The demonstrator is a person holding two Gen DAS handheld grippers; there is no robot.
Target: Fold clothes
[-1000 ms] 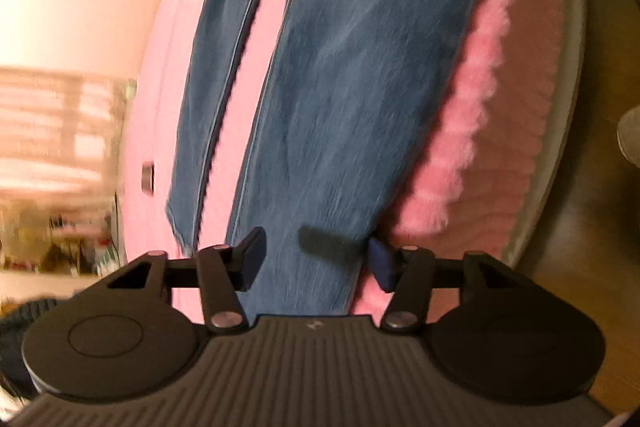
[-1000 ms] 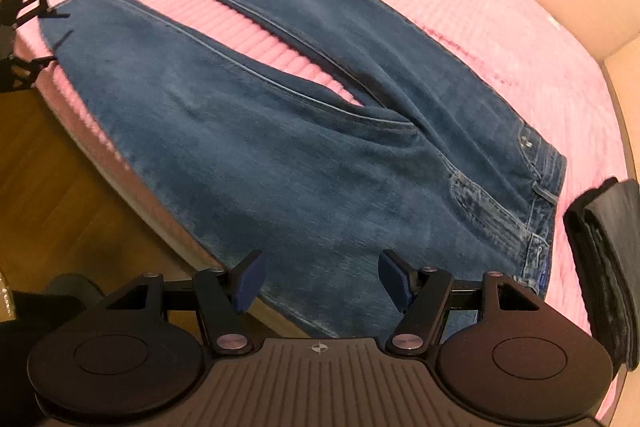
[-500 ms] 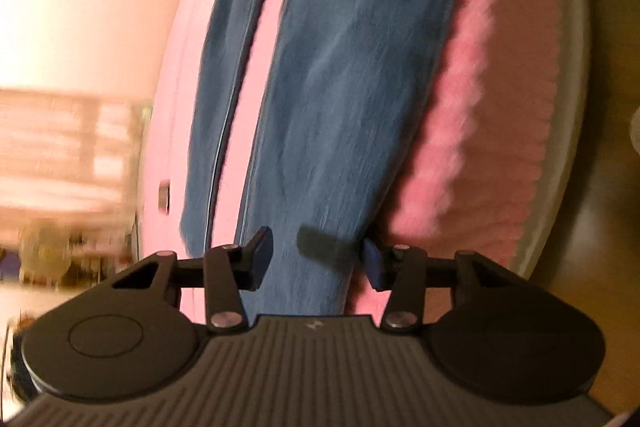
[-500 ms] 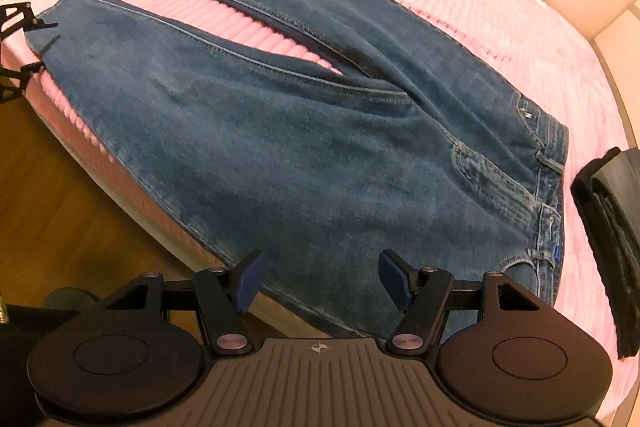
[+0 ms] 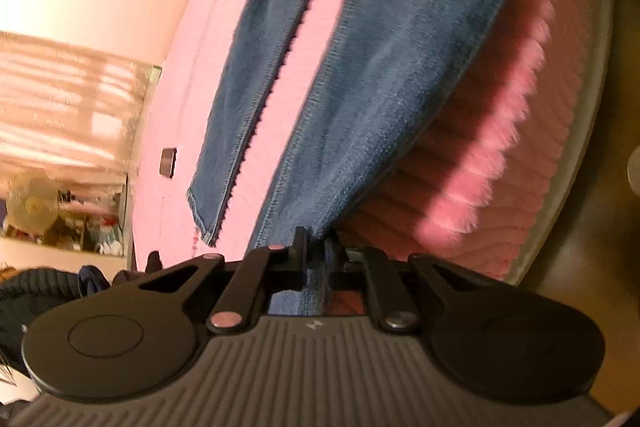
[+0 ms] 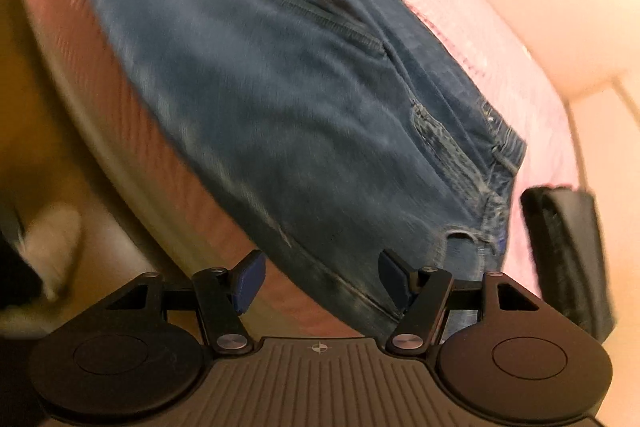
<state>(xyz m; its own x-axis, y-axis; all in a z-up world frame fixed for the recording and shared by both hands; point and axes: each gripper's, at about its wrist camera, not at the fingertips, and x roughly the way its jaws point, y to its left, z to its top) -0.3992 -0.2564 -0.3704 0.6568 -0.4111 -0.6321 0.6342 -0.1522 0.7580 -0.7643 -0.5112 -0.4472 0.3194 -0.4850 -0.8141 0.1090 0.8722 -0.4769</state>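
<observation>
No words, labels, brand names or numbers can be read anywhere here. The only sign is a small pale emblem moulded into the ribbed grey body of each tool: on the left tool point(image 5: 316, 251) an angular mark sits just behind the shut fingers, and on the right tool point(image 6: 320, 277) a little cross-in-circle mark sits at the same spot. The jeans' point(image 6: 304, 131) waistband tag is too blurred to read.

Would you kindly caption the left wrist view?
Left gripper pinching the jeans hem at the pink bed edge.
</observation>
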